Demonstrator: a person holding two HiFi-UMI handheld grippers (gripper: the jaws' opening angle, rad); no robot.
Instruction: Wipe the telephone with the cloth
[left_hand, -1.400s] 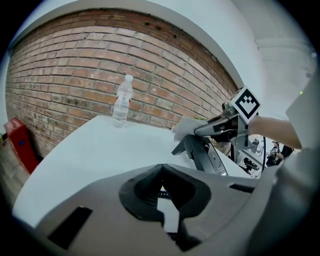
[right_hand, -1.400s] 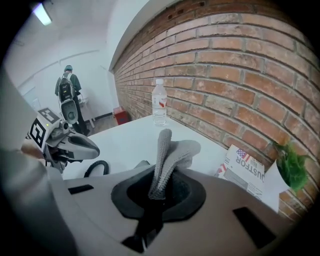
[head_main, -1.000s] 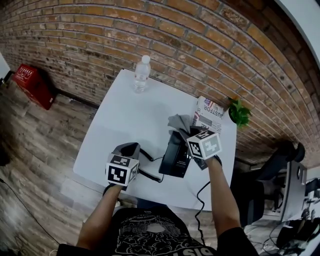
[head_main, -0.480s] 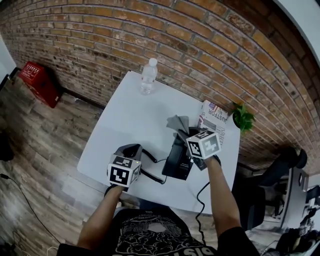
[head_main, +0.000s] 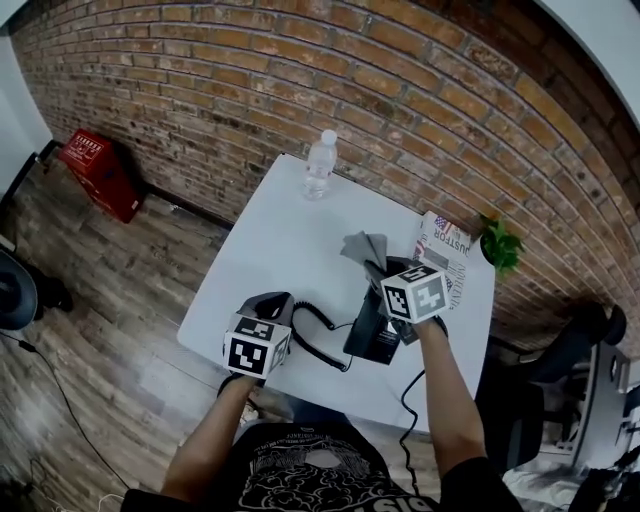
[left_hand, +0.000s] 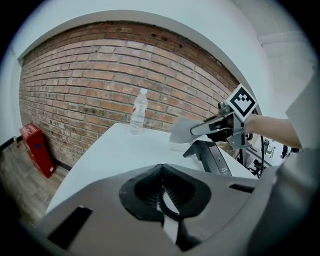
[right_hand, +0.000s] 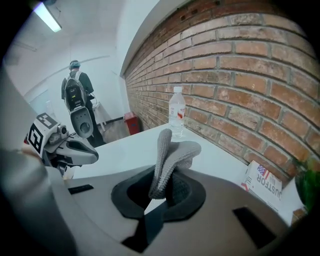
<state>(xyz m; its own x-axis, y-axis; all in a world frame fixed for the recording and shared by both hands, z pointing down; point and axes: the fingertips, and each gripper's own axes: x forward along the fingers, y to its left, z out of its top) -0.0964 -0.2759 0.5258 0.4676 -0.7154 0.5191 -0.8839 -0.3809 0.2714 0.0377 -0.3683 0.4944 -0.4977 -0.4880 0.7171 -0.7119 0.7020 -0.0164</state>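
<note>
The black telephone base (head_main: 375, 330) stands on the white table (head_main: 290, 240), a coiled cord (head_main: 320, 335) running left to the handset (head_main: 275, 297). My left gripper (head_main: 262, 312) is shut on that handset near the table's front edge; the cord (left_hand: 162, 197) shows between its jaws. My right gripper (head_main: 385, 272) hangs over the base's far end, shut on a grey cloth (head_main: 362, 247). The cloth (right_hand: 172, 155) sticks up from the jaws. In the left gripper view, the right gripper (left_hand: 200, 129) holds the cloth (left_hand: 180, 130) just above the base (left_hand: 212, 157).
A water bottle (head_main: 319, 165) stands at the table's far edge by the brick wall. A printed box (head_main: 445, 245) and a small green plant (head_main: 500, 245) sit at the far right corner. A red box (head_main: 100, 170) lies on the floor at left. An office chair (head_main: 560, 350) is at right.
The head view has shifted, so everything sits further right in frame. Both grippers keep their holds and stay in much the same places relative to the telephone.
</note>
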